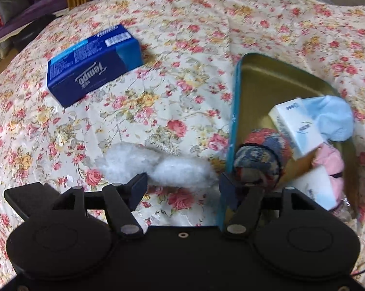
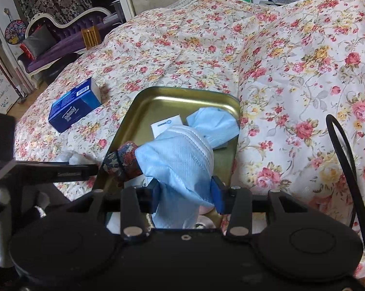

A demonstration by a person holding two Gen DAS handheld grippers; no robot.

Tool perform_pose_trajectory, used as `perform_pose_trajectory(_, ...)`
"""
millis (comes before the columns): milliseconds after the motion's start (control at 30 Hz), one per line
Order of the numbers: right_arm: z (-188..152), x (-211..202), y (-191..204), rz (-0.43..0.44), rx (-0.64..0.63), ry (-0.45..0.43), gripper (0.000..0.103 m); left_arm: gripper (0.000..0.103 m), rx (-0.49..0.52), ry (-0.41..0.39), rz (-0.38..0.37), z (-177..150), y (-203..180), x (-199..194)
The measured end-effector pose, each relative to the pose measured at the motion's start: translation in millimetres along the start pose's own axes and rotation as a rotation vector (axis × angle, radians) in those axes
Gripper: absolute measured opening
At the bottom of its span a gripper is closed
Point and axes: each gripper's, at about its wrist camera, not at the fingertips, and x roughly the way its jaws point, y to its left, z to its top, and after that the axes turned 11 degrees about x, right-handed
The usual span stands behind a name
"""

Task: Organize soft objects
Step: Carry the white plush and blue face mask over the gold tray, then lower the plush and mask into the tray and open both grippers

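Observation:
A gold tin with a teal rim [image 1: 235, 111] [image 2: 158, 104] lies on the flowered bedspread. In it are a patterned cloth roll [image 1: 257, 160] [image 2: 124, 160], a white tissue packet [image 1: 296, 126], a light blue mask [image 1: 333, 118] [image 2: 214, 126] and something pink [image 1: 328, 162]. My left gripper [image 1: 182, 185] stands open beside the tin's left wall. A white cotton tuft [image 1: 158, 167] lies on the cloth just ahead of its fingers. My right gripper [image 2: 186, 192] is shut on another light blue mask [image 2: 177, 167], held over the tin's near end.
A dark blue Tempo tissue box [image 1: 92, 65] [image 2: 73, 106] lies on the bedspread, far left of the tin. A black cable [image 2: 347, 165] loops at the right. A purple sofa [image 2: 61, 41] and a wooden chair [image 2: 91, 37] stand beyond the bed's far edge.

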Motion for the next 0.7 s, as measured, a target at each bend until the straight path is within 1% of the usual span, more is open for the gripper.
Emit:
perform_pose_trajectory(67, -1.9, 0.4, 0.9, 0.006, -0.002, 0.002, 0.042, 0.065, -0.02, 0.015, 0.008, 0.9, 2.4, 6.0)
perform_pose_trajectory(167, -4.1, 2.9, 3.0, 0.009, -0.012, 0.01, 0.042, 0.069, -0.066, 0.022, 0.018, 4.5, 7.9, 12.4)
perform_pose_trajectory(233, -5.0, 4.6, 3.6, 0.01, -0.017, 0.016, 0.042, 0.07, -0.097, 0.023, 0.026, 9.0, 11.8, 15.6)
perform_pose_trajectory(367, -5.1, 7.8, 4.5, 0.014, -0.018, 0.032, 0.042, 0.069, -0.124, 0.032, 0.043, 21.6, 19.3, 25.5)
perform_pose_trajectory(433, -4.9, 8.3, 6.0, 0.013, -0.021, 0.035, 0.042, 0.062, -0.139, 0.041, 0.048, 27.8, 25.8, 32.6)
perform_pose_trajectory(467, -4.9, 8.0, 6.5, 0.015, -0.023, 0.036, 0.042, 0.049, -0.138, 0.045, 0.055, 30.7, 28.5, 35.7)
perform_pose_trajectory(500, -5.0, 7.6, 7.1, 0.018, -0.024, 0.036, 0.042, 0.03, -0.136, 0.055, 0.068, 33.4, 31.5, 38.9)
perform_pose_trajectory(533, -5.2, 7.4, 7.7, 0.02, -0.027, 0.036, 0.042, 0.027, -0.138, 0.068, 0.066, 35.5, 35.1, 41.8)
perform_pose_trajectory(600, -4.6, 7.8, 7.9, 0.023, -0.027, 0.036, 0.042, 0.023, -0.177, 0.079, 0.005, 38.2, 46.2, 44.8)
perform_pose_trajectory(633, -4.5, 8.1, 7.6, 0.024, -0.027, 0.037, 0.042, 0.022, -0.192, 0.08, -0.013, 38.6, 50.0, 44.9)
perform_pose_trajectory(700, -3.9, 10.1, 7.3, 0.024, -0.024, 0.042, 0.042, 0.022, -0.2, 0.08, -0.021, 39.1, 53.4, 43.9)
